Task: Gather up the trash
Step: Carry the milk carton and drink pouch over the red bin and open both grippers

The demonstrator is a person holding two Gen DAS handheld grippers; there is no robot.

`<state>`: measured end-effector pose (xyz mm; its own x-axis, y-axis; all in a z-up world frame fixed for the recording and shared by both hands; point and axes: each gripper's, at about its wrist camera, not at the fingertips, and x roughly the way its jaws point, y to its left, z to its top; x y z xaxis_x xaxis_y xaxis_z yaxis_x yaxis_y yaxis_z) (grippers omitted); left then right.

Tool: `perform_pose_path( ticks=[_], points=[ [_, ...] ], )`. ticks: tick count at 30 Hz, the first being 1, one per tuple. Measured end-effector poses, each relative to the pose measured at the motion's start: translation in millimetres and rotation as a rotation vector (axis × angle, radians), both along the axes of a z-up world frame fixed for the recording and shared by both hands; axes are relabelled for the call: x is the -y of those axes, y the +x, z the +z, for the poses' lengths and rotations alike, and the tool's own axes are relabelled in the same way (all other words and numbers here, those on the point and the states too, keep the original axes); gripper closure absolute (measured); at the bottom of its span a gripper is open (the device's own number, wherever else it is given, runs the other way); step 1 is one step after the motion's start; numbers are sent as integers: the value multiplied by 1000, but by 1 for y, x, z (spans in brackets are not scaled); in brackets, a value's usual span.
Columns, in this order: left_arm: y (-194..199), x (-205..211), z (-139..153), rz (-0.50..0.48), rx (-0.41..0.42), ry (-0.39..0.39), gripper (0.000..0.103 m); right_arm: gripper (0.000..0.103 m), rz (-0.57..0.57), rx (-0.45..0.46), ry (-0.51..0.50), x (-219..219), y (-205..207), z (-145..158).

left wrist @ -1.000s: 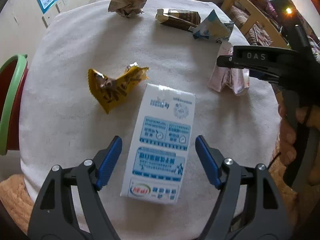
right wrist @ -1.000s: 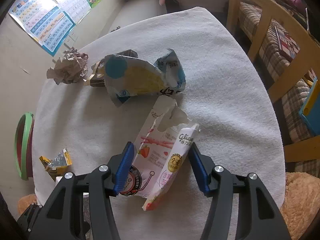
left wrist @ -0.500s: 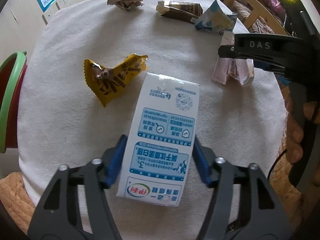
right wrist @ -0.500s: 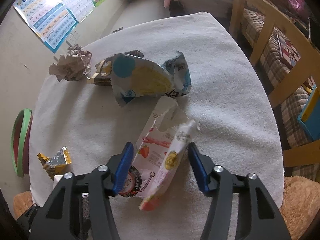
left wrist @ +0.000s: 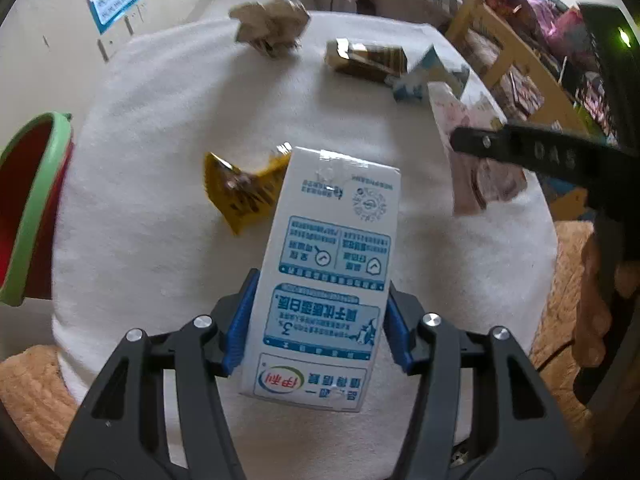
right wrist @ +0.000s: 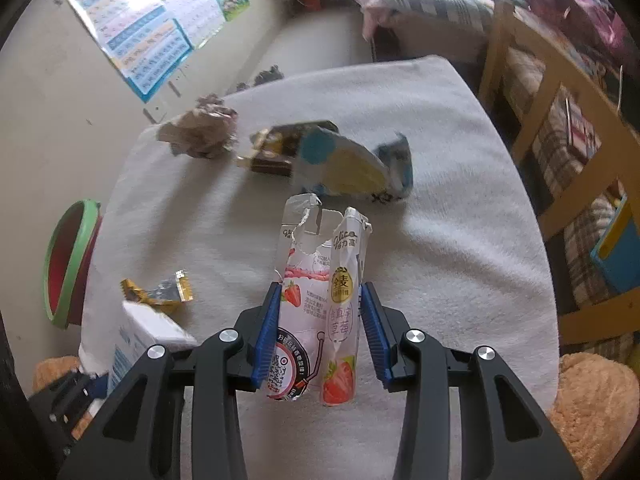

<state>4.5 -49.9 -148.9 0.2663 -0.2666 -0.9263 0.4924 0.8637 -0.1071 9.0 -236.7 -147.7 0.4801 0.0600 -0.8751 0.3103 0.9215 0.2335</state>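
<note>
My left gripper is shut on a white and blue milk carton and holds it above the white-clothed table. My right gripper is shut on a torn pink strawberry snack box, lifted off the cloth. The carton also shows at the lower left of the right wrist view, and the pink box at the right of the left wrist view. A green-rimmed red bin stands left of the table; it also shows in the right wrist view.
On the cloth lie a yellow wrapper, crumpled brown paper, a brown carton and a blue and yellow bag. A wooden bed frame stands to the right. A tan rug lies below.
My left gripper closed on the milk carton and raised it. My right gripper closed on the pink snack box and lifted it upright off the cloth.
</note>
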Motion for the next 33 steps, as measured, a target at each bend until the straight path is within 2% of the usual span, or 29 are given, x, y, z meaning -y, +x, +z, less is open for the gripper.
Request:
perform_pose_path(
  ticks=[15,33],
  points=[
    [18,-36,46,138,156,-37,49,64,117,114,-128,-46,-6,48],
    [28,-76,60,250,211,-86,49,64,234,169,-226,-95,-7,77]
  ],
)
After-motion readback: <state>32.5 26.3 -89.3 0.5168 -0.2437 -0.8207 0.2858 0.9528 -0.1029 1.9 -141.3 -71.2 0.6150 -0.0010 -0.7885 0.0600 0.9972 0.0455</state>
